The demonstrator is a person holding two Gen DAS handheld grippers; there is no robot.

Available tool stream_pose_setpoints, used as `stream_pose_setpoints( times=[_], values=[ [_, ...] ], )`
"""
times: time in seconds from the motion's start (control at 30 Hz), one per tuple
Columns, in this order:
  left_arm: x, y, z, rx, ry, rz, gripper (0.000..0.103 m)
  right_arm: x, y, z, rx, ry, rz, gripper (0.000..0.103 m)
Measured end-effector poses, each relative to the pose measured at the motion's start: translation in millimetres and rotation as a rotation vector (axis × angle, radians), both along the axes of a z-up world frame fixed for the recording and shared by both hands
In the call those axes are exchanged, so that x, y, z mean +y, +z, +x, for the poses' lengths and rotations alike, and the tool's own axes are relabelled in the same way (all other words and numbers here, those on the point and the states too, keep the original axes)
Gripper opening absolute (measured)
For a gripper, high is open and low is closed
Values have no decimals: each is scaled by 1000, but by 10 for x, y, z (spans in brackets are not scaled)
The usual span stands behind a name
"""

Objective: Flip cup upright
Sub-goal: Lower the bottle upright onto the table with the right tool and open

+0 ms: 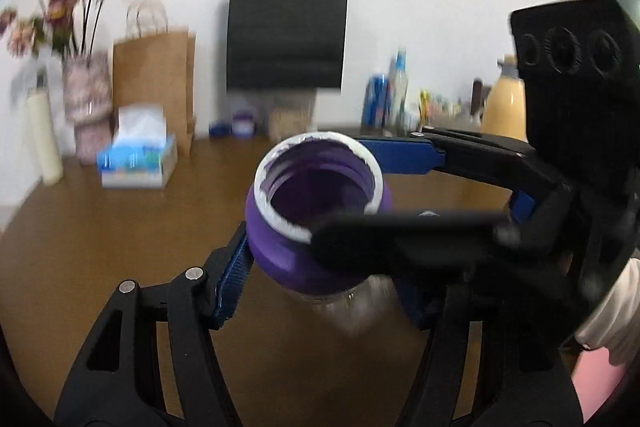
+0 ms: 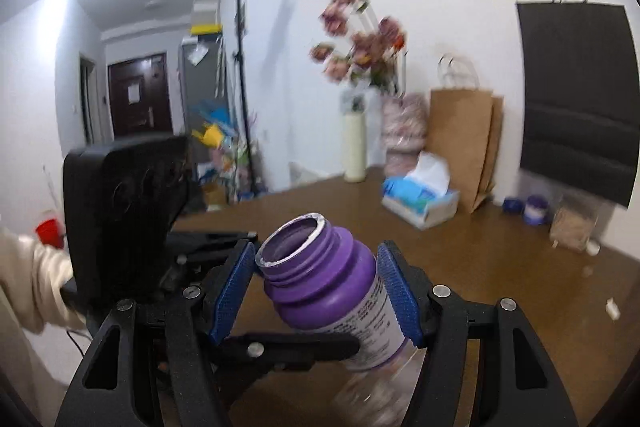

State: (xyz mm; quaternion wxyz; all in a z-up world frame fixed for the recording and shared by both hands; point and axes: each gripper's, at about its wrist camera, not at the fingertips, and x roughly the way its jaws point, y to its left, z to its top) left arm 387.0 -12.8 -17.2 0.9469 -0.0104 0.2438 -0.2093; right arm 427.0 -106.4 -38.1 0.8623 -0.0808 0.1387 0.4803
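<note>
The cup [image 1: 280, 259] is a clear bottle-like vessel with a purple threaded top and a white-edged rim. It hangs in the air above the brown table [image 1: 120, 227], tilted, with its open mouth up and toward the left wrist camera. My left gripper [image 1: 322, 275] has its blue pads against the cup's sides, shut on it. My right gripper [image 1: 340, 193] reaches in from the right, one finger above the neck and one crossing in front. In the right wrist view the cup [image 2: 332, 287] leans left between the right gripper's [image 2: 316, 255] pads, which press its neck and shoulder. The left gripper [image 2: 302, 291] crosses below.
Against the back wall stand a tissue box [image 1: 138, 163], a brown paper bag [image 1: 154, 87], a black bag [image 1: 286, 23], a vase of flowers [image 1: 86, 99], bottles [image 1: 386, 95] and a yellow jug [image 1: 504, 107]. A person's pale sleeve [image 2: 28, 279] is at the left.
</note>
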Motion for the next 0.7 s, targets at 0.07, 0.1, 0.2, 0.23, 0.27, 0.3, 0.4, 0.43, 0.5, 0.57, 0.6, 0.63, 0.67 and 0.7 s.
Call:
stream_pose_setpoints(
  times=[0.07,0.1,0.2,0.23,0.27,0.3,0.4,0.43,0.5,0.57,0.6,0.63,0.67,0.7],
  values=[
    [-12,-181,-66,82,15,12,60,62,-193,-91,35,10,-51,67],
    [-25,-237,-86,105,25,27,60,88,-272,-108,58,11,-72,66],
    [-53,-362,-96,208,36,48,60,124,-407,-165,91,8,-106,54],
    [-48,-371,-105,236,27,31,60,122,-425,-177,112,4,-107,54],
    [-45,-372,-115,247,21,23,60,102,-431,-187,135,-6,-95,54],
    [-55,-375,-121,256,15,23,60,85,-432,-201,145,-13,-87,54],
    [-120,-377,-178,231,-3,58,60,37,-441,-268,162,-44,-77,54],
    [-138,-377,-198,222,-6,71,60,19,-441,-303,161,-53,-77,54],
    [-181,-381,-257,208,-20,96,60,-5,-458,-356,163,-63,-73,54],
    [-212,-380,-279,208,-27,114,60,-38,-466,-396,167,-76,-66,54],
    [-222,-382,-278,211,-28,117,60,-55,-468,-403,173,-86,-62,54],
    [-231,-385,-274,214,-30,120,61,-68,-473,-416,177,-94,-59,54],
    [-232,-393,-276,216,-32,120,61,-80,-479,-423,181,-98,-56,54],
    [-233,-399,-283,217,-34,119,61,-92,-482,-427,184,-101,-53,54]
  ],
)
